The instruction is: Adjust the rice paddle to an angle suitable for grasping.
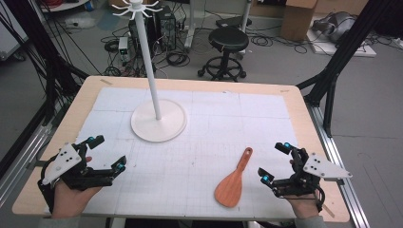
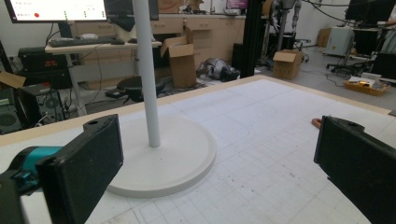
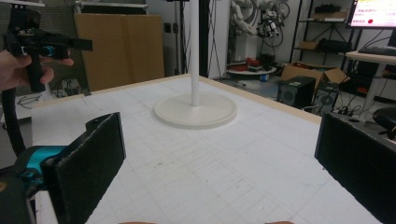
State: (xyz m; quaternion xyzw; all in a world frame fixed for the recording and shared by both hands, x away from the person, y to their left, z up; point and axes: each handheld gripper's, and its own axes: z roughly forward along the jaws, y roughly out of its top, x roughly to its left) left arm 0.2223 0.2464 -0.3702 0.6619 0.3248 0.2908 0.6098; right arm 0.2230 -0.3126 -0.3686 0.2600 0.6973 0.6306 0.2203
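A wooden rice paddle [image 1: 233, 183] lies flat on the white gridded mat, handle pointing away from me. My right gripper [image 1: 274, 161] rests just to its right, jaws wide open and empty, apart from the paddle. My left gripper [image 1: 109, 152] sits at the mat's near left, also open with nothing between its jaws. A white hanger stand [image 1: 158, 121] with a tall pole rises from a round base at the middle back. In the left gripper view the open jaws [image 2: 217, 163] frame the stand's base [image 2: 182, 154], and the paddle's handle tip [image 2: 317, 122] peeks out at the right.
The mat covers a wooden table [image 1: 304, 118]. In the right gripper view the open jaws [image 3: 219, 172] face the stand [image 3: 196, 112], with the left gripper [image 3: 46, 46] held in a hand at far left. A black stool [image 1: 228, 42], cables and cardboard boxes sit on the floor beyond.
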